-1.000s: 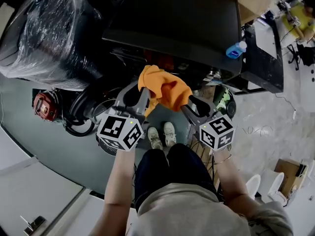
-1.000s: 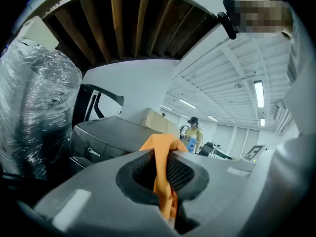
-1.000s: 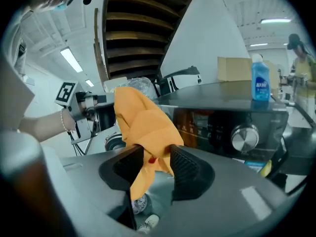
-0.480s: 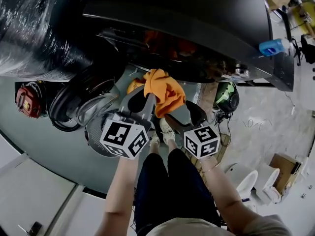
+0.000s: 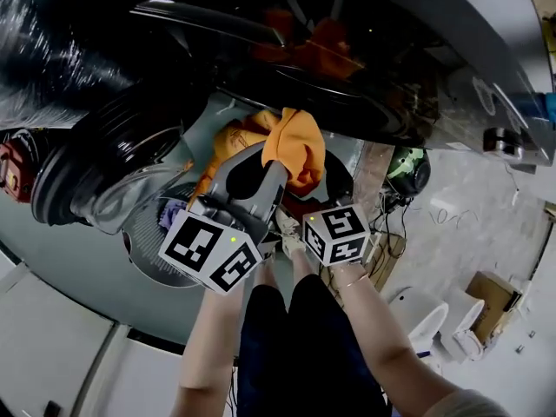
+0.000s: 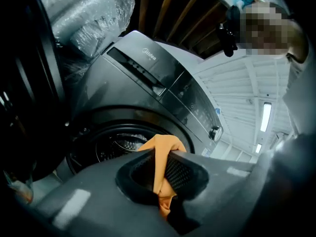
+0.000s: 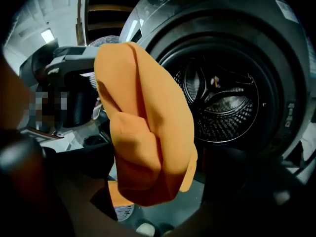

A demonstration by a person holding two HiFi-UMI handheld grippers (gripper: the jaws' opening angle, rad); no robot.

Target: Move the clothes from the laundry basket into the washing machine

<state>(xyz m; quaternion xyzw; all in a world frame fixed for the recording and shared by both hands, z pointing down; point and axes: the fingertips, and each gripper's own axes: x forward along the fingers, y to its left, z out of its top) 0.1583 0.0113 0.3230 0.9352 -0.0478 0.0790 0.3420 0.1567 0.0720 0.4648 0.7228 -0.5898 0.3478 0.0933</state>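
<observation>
The dark grey front-loading washing machine [image 5: 365, 68] fills the top of the head view, and its drum [image 7: 222, 102] gapes in the right gripper view. My left gripper [image 5: 272, 162] is shut on an orange cloth [image 5: 297, 146] just in front of the opening; the cloth [image 6: 159, 181] is pinched between its ribbed pads. That cloth [image 7: 143, 127] hangs in front of my right gripper [image 7: 158, 181], whose jaws stand wide apart either side of it, open. In the head view the cloth hides most of the right gripper [image 5: 332, 188]. Below the left gripper sits the round laundry basket [image 5: 148, 250] with a purple item [image 5: 165, 217].
The machine's round door [image 5: 104, 168] swings open to the left. A bulky plastic-wrapped object [image 5: 52, 50] stands at upper left, a red object [image 5: 9, 159] beside it. A green helmet-like thing [image 5: 408, 168] and a cardboard box [image 5: 491, 289] lie at right.
Both grippers and the orange cloth have moved up close to the machine's opening. The head view has dropped lower and nearer the machine front.
</observation>
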